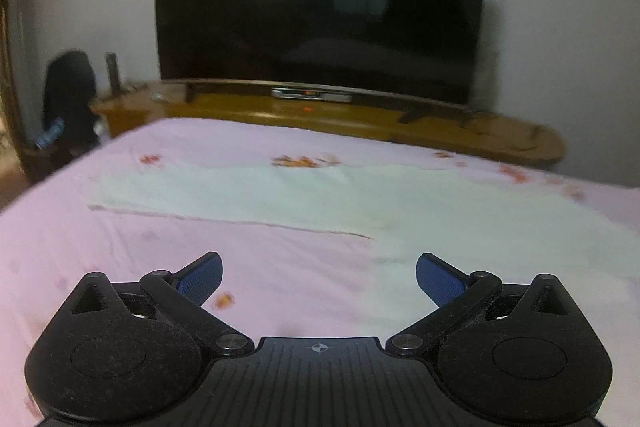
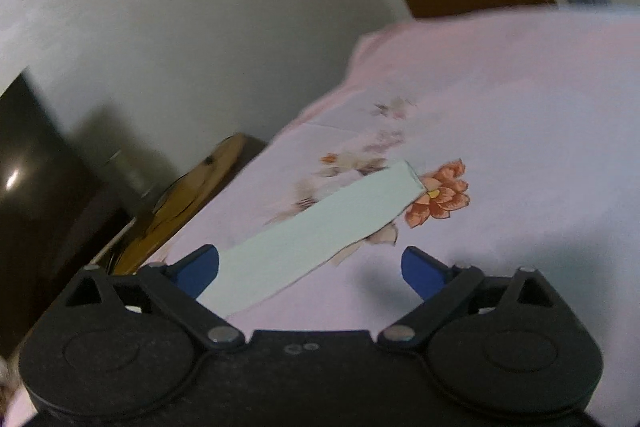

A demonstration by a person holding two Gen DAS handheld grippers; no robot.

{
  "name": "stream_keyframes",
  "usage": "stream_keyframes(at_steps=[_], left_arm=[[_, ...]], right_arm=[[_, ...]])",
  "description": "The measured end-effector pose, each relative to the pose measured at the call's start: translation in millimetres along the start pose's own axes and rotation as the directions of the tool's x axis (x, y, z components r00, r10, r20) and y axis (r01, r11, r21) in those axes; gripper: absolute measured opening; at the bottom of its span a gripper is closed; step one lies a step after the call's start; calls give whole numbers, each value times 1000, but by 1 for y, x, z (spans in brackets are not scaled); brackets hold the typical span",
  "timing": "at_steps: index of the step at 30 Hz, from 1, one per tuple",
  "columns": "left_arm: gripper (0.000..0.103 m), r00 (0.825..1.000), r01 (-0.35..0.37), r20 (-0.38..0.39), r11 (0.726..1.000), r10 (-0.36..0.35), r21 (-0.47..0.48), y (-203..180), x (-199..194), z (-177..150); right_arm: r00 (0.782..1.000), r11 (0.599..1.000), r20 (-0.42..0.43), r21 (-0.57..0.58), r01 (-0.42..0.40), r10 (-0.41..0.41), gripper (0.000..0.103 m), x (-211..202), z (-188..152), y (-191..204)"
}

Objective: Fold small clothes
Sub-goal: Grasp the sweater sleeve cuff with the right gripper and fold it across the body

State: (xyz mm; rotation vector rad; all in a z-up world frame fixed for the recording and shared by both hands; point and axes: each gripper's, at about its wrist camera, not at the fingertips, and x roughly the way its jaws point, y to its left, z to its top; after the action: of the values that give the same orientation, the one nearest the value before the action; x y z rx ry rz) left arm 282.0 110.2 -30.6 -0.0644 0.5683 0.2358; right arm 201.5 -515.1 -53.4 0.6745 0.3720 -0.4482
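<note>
One pale mint garment (image 1: 280, 199), lying flat on one pink floral bedsheet (image 1: 100, 259), spread wide ahead of the left gripper (image 1: 319, 277). Left gripper: jaws wide apart, two blue pads (image 1: 200, 281) holding nothing, poised above the sheet at the garment's near edge. Right gripper (image 2: 310, 267): jaws likewise spread, empty, with one long strip of the same mint cloth (image 2: 320, 231) running from beside its left pad out toward one orange printed flower (image 2: 440, 197). Beyond the bed, one dark television (image 1: 320, 3) on one wooden cabinet (image 1: 360, 123) against one white wall (image 1: 560, 27); one dark blurred object (image 1: 70, 99) at far left.
</note>
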Motion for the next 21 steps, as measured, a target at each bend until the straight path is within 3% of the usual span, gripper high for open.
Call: stream_keyframes(at_steps=[1,2,3,4,7,8,13,15,16,17,19,21], left_arm=[[103,1000,-26,6,1000,26,2,1,12,1],[103,1000,-30,0,1000,30,-4,2,20,4],[103,1000,-25,-15,1000,24,-11,3,31,6],[103,999,-22,-25,1000,21,-20,5,40,7],[103,999,-17,-37,999,16,-36,7,57,10],[103,999,-17,-40,999,15,-37,6,60,8],[103,998,-5,-67,999,2,-54,7,67,3],[103,998,-5,-66,999,2,-50,7,69,2],[103,997,4,-72,999,-8,-55,8,69,2],[103,997,12,-77,998,-17,-62,9,70,3],[103,995,32,-88,997,-38,-67,11,71,4],[103,997,10,-80,999,-14,-48,12,72,6]], right_arm=[[1000,999,-5,30,11,-11,72,16,2,-7],[1000,999,-19,47,22,-21,24,32,3,-13],[998,997,-43,62,41,-38,16,46,2,-17],[997,994,-54,97,58,-53,30,60,1,-25],[995,974,-42,205,97,-90,37,84,0,-44],[995,966,-45,238,97,-89,44,89,0,-51],[999,946,-17,322,45,-42,46,112,9,-71],[1000,945,-24,327,20,-13,43,118,11,-72],[999,953,-35,303,20,-10,35,122,10,-70],[999,962,-45,270,36,-24,19,124,12,-65],[998,958,-57,281,54,-40,6,128,12,-67],[998,952,-51,302,52,-38,5,125,14,-70]])
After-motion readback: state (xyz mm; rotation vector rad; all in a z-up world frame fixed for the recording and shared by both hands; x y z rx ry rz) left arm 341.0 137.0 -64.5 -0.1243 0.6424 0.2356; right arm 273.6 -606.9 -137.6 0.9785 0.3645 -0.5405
